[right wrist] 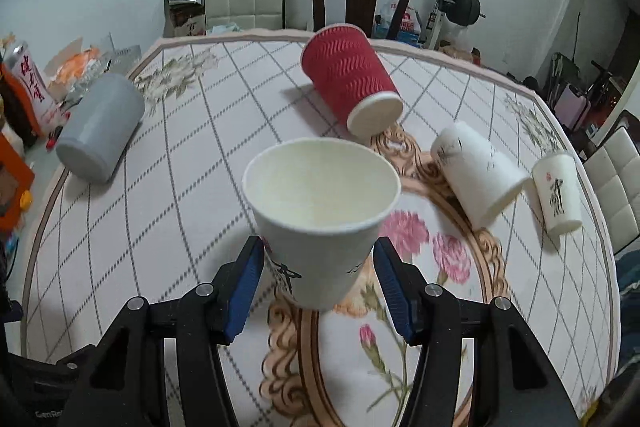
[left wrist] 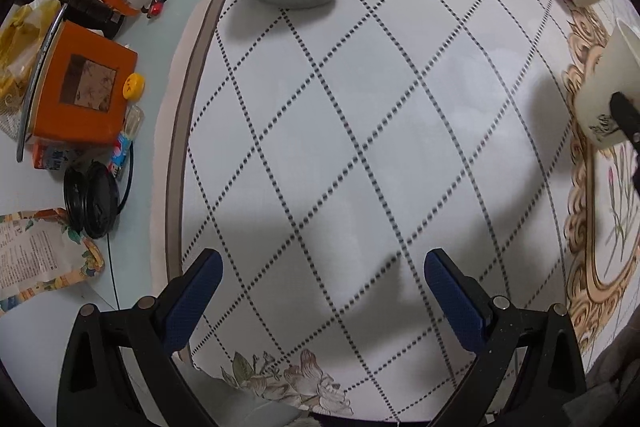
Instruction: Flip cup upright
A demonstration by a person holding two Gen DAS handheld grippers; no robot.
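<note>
Right gripper [right wrist: 320, 267] clamped on white paper cup [right wrist: 320, 211], mouth up, low over tabletop [right wrist: 160, 227]. Left gripper [left wrist: 323, 291] spread wide, holding nothing. Light, thin-walled, crushable; best held mid-wall, gently.

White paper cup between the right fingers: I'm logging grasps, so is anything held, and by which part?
The right gripper holds the white paper cup by its lower side wall, mouth up. The left gripper is open and holds nothing.
</note>
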